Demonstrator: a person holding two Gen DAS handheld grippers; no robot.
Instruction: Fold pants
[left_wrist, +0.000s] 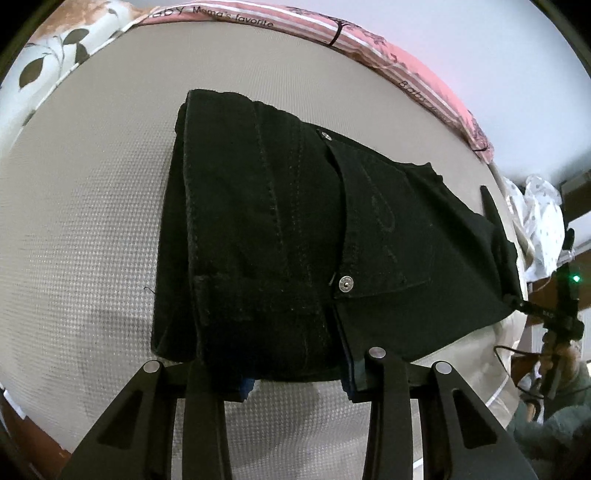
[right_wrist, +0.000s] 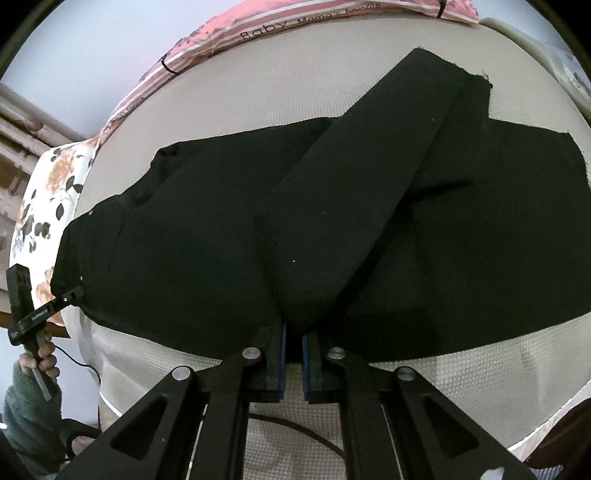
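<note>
Grey textured mattress cover fills both views, with a pink striped pillow at its far edge and a floral cloth at one corner. On it I see the black pants, lying across the middle.

My left wrist view shows the waist end: the back pocket and its metal rivets, which the other view hardly shows. My left gripper grasps the thick near edge of this end between its fingers.

My right wrist view shows the legs, with one leg end folded diagonally over the rest. My right gripper is nearly clenched, pinching a fold of the leg fabric.

Bare cover stays free in front of the pants' near edge and beyond the leg ends.
</note>
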